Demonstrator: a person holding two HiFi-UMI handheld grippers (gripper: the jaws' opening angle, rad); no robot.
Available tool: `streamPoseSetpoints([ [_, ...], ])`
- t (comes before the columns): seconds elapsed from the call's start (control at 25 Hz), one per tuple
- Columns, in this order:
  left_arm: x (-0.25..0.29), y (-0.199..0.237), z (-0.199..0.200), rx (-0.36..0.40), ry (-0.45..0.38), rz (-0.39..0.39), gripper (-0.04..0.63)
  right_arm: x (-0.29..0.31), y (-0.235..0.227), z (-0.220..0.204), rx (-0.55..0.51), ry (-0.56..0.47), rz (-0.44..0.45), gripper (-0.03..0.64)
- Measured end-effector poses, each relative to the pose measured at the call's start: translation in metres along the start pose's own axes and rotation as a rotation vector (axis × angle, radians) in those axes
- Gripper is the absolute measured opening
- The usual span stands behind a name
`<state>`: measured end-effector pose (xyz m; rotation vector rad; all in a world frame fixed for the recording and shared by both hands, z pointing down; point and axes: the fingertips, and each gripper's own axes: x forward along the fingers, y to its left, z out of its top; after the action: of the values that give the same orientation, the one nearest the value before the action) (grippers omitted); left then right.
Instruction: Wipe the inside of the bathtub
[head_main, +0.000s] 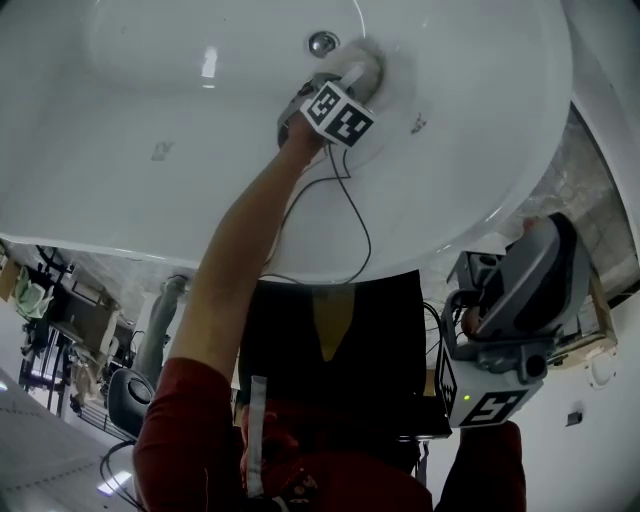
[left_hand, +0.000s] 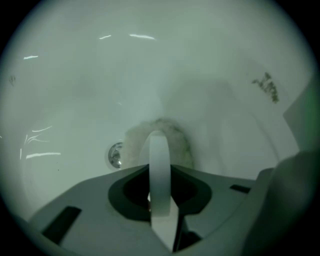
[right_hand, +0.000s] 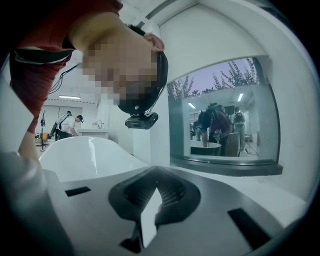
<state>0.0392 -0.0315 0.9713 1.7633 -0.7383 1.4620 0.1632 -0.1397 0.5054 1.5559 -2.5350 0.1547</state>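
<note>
Glossy white bathtub (head_main: 150, 200): left hand-held gripper (head_main: 360, 72) pinches fluffy grey cloth (left_hand: 172, 135) against its wall to wipe; right hand-held gripper (right_hand: 150, 200) hangs outside, closed.

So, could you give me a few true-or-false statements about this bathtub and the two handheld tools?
1. The left gripper presses a fuzzy cloth against the inside of the bathtub. True.
2. The cloth covers the drain. False: the drain shows bare, just beside the cloth.
3. The right gripper is wiping inside the tub too. False: it is held outside the tub, by the person's body, with its fingers shut on nothing.
4. A thin dark cable trails from the left gripper across the tub wall towards the person. True.
</note>
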Motion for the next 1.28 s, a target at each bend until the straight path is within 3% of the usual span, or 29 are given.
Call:
streamPoseSetpoints([
  [0.36,-0.163,-0.06,0.028,0.038,-0.237,-0.201,0.092,-0.022,0.002,0.08,-0.037,-0.087,-0.06,0.011],
  [0.52,-0.243,-0.1,0.02,0.095,-0.278,-0.302,0.092,-0.04,0.008,0.126,-0.06,-0.126,-0.105,0.011],
  [0.68,-0.302,-0.142,-0.004,0.149,-0.265,-0.409,0.092,-0.056,0.019,0.158,-0.073,-0.145,-0.148,0.011],
  [0.92,-0.309,-0.175,-0.018,0.31,-0.21,-0.376,0.092,-0.077,0.014,0.168,-0.074,-0.157,-0.204,0.011],
  [1.28,-0.294,-0.172,-0.016,0.315,-0.169,-0.397,0.092,-0.07,0.017,0.147,-0.049,-0.14,-0.186,0.011],
])
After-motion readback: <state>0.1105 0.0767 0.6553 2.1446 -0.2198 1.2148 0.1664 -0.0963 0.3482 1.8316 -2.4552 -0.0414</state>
